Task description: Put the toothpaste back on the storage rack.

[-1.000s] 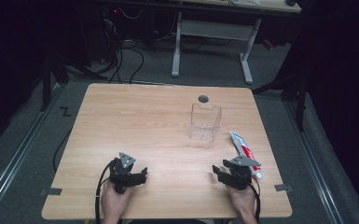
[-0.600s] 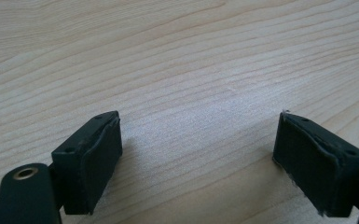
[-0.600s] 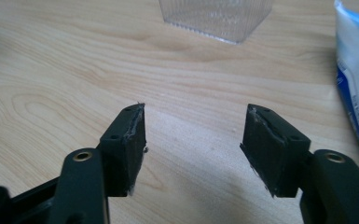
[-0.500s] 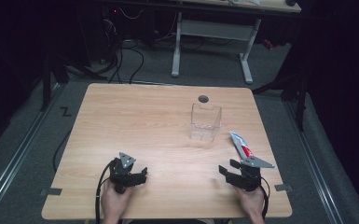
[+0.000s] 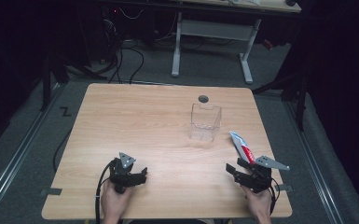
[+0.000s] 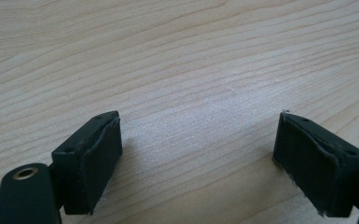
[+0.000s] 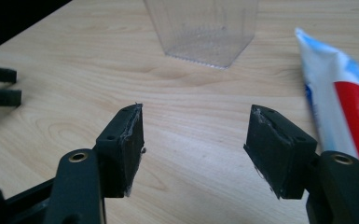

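Observation:
A clear plastic container stands upright right of the table's middle. A white, red and blue toothpaste tube lies flat to its right. My right gripper rests near the front right corner just below the tube, its jaws wide apart and bare. In the right gripper view my right gripper faces the container, with the tube lying to the right of its jaws. My left gripper sits at the front left, open. In the left gripper view it has only bare wood between its jaws.
The wooden table has a round cable hole near its far edge, behind the container. The left gripper's jaw tips show at the far left of the right gripper view. A white desk frame stands on the floor beyond.
My right gripper has slid to the right along the front edge and now sits under the tube's near end. The left gripper has stayed put.

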`<state>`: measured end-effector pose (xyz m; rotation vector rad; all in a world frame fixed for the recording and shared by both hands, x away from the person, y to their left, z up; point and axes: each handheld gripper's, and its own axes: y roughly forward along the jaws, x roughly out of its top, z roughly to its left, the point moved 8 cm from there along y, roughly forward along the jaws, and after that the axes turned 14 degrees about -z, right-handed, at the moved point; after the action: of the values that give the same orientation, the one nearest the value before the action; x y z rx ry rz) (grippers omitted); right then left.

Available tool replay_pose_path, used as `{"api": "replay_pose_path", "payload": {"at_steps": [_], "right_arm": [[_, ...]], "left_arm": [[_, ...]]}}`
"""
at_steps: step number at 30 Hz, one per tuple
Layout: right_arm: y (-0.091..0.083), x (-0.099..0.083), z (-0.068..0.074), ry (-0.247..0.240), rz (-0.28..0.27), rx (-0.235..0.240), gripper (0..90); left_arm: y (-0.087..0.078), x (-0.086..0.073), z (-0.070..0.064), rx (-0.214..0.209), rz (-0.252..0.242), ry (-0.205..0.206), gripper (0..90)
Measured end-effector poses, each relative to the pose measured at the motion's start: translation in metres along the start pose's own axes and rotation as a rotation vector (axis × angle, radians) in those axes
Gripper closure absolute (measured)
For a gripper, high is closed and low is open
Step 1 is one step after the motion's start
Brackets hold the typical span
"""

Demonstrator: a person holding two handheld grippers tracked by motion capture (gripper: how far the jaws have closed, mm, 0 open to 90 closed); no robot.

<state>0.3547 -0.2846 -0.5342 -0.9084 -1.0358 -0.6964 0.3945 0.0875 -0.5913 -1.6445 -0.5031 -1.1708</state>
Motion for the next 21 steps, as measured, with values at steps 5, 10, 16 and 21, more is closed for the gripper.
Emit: {"api": "replay_pose_path", "payload": {"at_steps": [5,10,16,21], "right_arm": [[-0.006,0.007,-0.013,0.063,-0.025,-0.029,35.1],[-0.010,0.012,-0.026,0.121,-0.030,-0.053,35.3],[-0.012,0.017,-0.040,0.121,0.019,-0.098,33.8],[-0.010,0.018,-0.048,0.122,0.044,-0.110,32.4]], "left_arm": [[0.000,0.000,0.000,0.000,0.000,0.000,15.7],[0.000,0.000,0.000,0.000,0.000,-0.001,15.7],[0.000,0.000,0.000,0.000,0.000,-0.001,15.7],[0.000,0.000,0.000,0.000,0.000,-0.001,15.7]]}}
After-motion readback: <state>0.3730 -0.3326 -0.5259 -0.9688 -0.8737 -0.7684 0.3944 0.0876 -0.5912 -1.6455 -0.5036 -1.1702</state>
